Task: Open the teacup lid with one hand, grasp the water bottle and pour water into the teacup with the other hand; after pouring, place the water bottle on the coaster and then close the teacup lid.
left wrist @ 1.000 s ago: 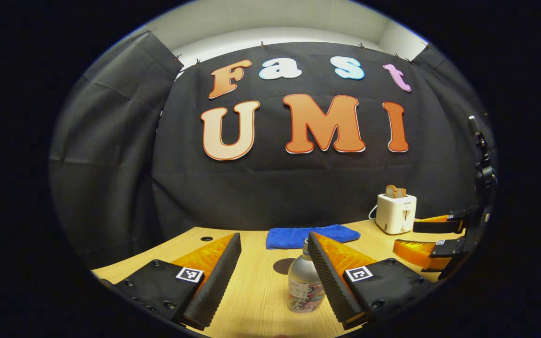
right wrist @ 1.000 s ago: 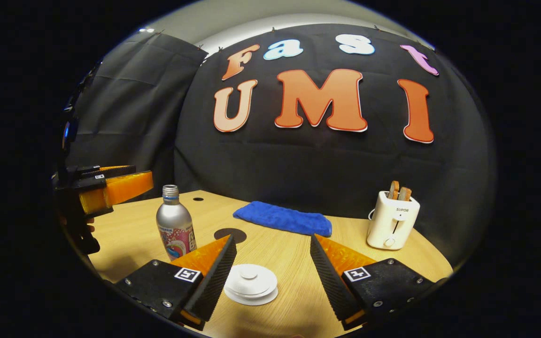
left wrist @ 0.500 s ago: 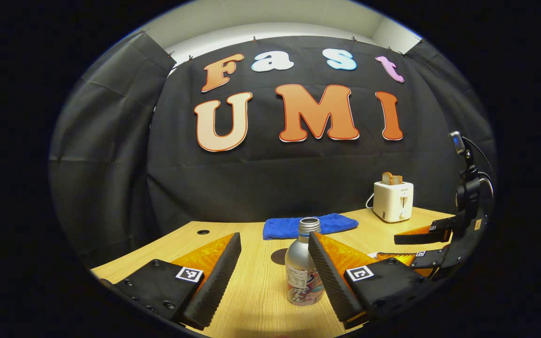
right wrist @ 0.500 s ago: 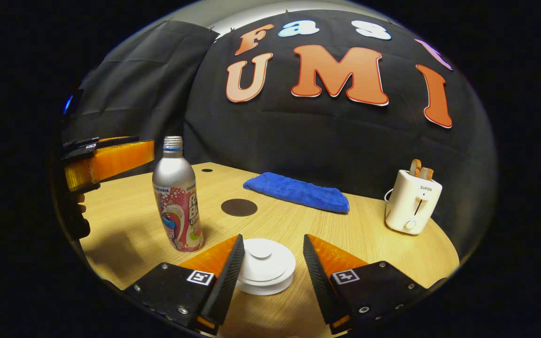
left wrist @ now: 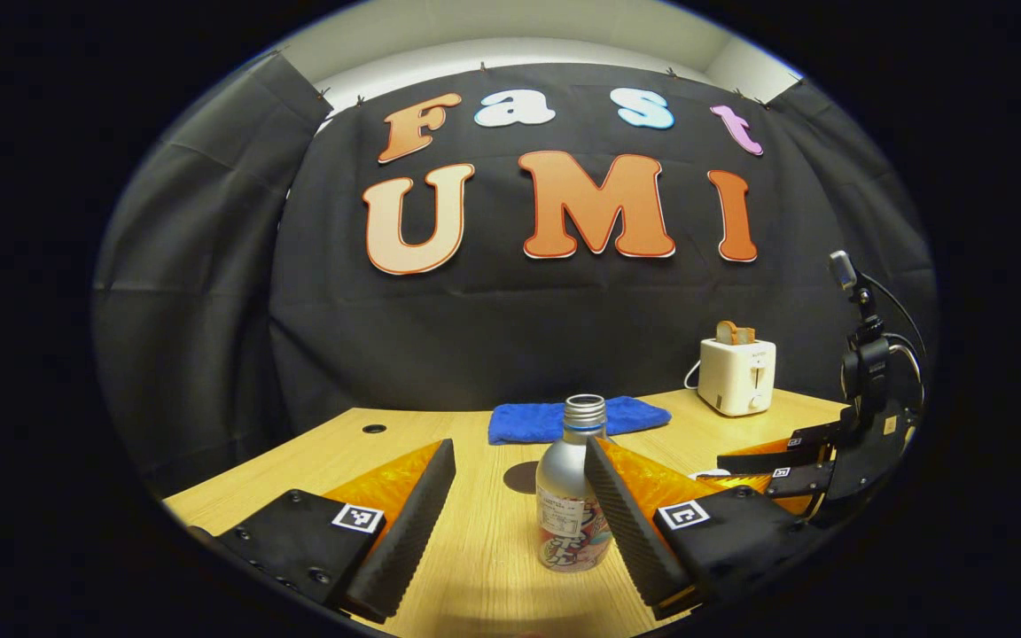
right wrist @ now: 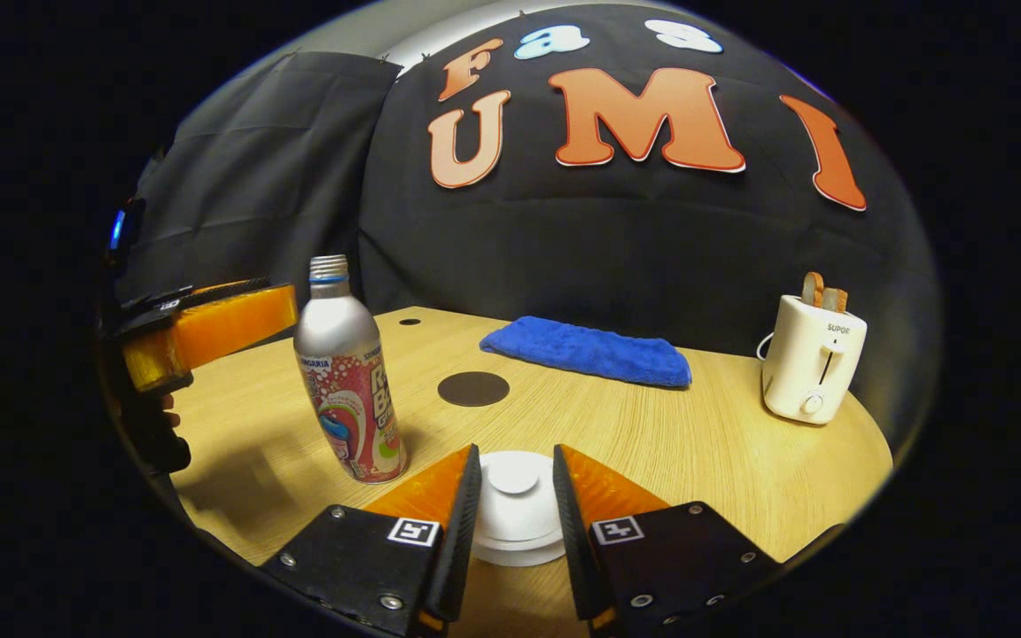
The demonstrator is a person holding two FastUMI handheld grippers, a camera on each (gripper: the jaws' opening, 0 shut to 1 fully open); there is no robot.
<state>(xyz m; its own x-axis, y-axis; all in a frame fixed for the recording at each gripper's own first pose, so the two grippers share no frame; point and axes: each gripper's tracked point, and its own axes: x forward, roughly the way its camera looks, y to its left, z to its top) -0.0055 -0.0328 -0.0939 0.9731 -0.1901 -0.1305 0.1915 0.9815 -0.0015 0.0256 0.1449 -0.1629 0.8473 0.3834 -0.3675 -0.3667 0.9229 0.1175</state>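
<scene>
A silver water bottle (left wrist: 571,501) with a colourful label stands upright and uncapped on the wooden table (left wrist: 475,567). It is between the fingers of my left gripper (left wrist: 519,447), close to the right-hand finger; that gripper is open. In the right gripper view the bottle (right wrist: 346,381) stands left of the white teacup lid (right wrist: 518,523), with the left gripper (right wrist: 271,299) beside it. My right gripper (right wrist: 517,454) is narrowed around the lid's knob (right wrist: 513,474), with a small gap on each side. The dark round coaster (right wrist: 473,388) lies behind the lid.
A blue folded cloth (right wrist: 590,352) lies at the back of the table. At the right, a white toaster (right wrist: 812,368) holds bread slices. Near the far left edge the tabletop has a small hole (right wrist: 409,321). The right gripper (left wrist: 723,470) is low at the right in the left gripper view.
My right gripper has come down over the teacup lid and its fingers have narrowed around the knob. My left gripper has moved closer to the bottle, still open.
</scene>
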